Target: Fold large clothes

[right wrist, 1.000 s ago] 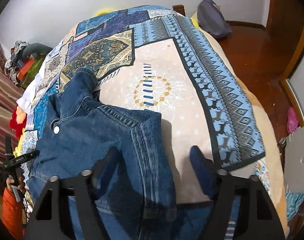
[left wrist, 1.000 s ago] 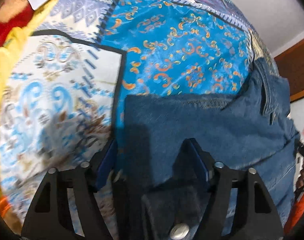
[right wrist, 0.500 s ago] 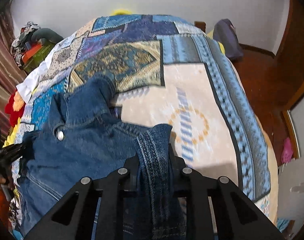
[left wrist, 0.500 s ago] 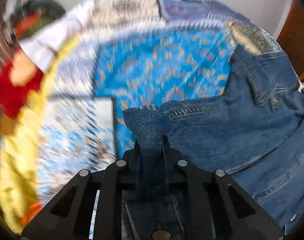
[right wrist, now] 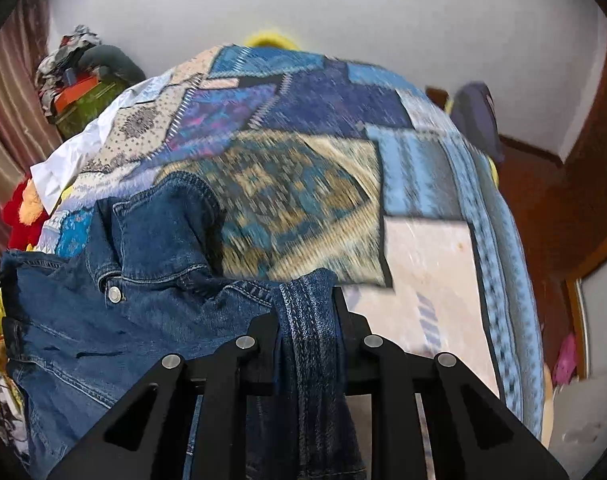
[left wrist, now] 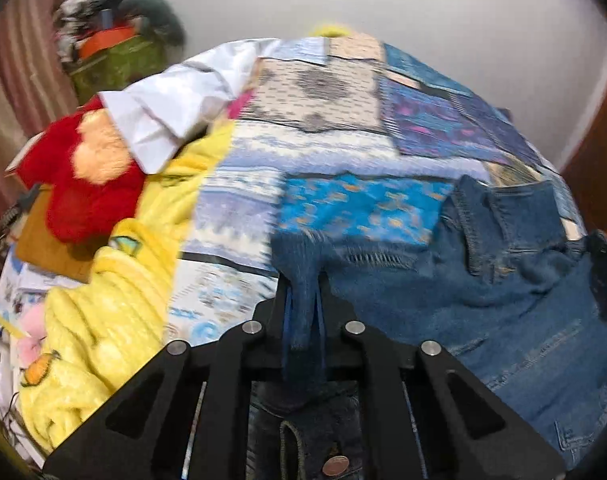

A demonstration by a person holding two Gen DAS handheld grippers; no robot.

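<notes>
A blue denim jacket (left wrist: 483, 300) lies on a bed covered by a patchwork quilt (left wrist: 343, 128). My left gripper (left wrist: 302, 280) is shut on a bunched edge of the jacket and holds it lifted off the quilt. In the right wrist view the jacket (right wrist: 115, 308) spreads to the left, collar and a metal button (right wrist: 114, 293) showing. My right gripper (right wrist: 306, 292) is shut on the jacket's other hem edge, which hangs down between the fingers. The quilt (right wrist: 431, 264) lies beyond.
A yellow blanket (left wrist: 103, 312), a red plush toy (left wrist: 83, 176) and a white cloth (left wrist: 171, 108) lie at the bed's left side. A green box with piled clutter (left wrist: 111, 52) stands by the wall. A dark bag (right wrist: 475, 116) and wooden floor (right wrist: 543, 208) are at the right.
Both grippers were open over the jacket's edge, then shut on the denim. Both have since lifted and tilted up, so the far wall now shows.
</notes>
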